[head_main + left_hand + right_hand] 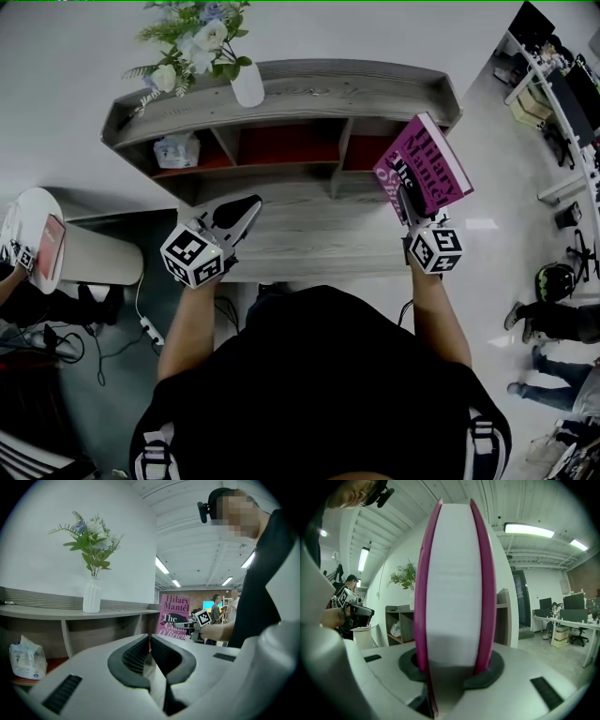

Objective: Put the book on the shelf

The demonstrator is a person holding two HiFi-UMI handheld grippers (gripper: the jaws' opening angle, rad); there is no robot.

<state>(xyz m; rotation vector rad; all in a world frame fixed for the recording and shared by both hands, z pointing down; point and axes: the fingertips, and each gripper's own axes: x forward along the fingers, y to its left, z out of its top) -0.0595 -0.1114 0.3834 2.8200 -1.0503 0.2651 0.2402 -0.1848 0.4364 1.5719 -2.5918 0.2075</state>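
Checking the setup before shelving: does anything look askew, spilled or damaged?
Nothing is spilled or damaged. The vase stands upright on the shelf, and a packet sits in its left compartment. Only the book is tilted, clamped in the right hand-held gripper, not yet shelved.

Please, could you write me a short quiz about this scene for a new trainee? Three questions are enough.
1. True or false: the left claw is holding the pink book.
2. What stands on top of the shelf? A) a lamp B) a white vase with flowers C) a clock
3. Fill in: the right claw is shut on the ____.
Key: 1 false; 2 B; 3 book.
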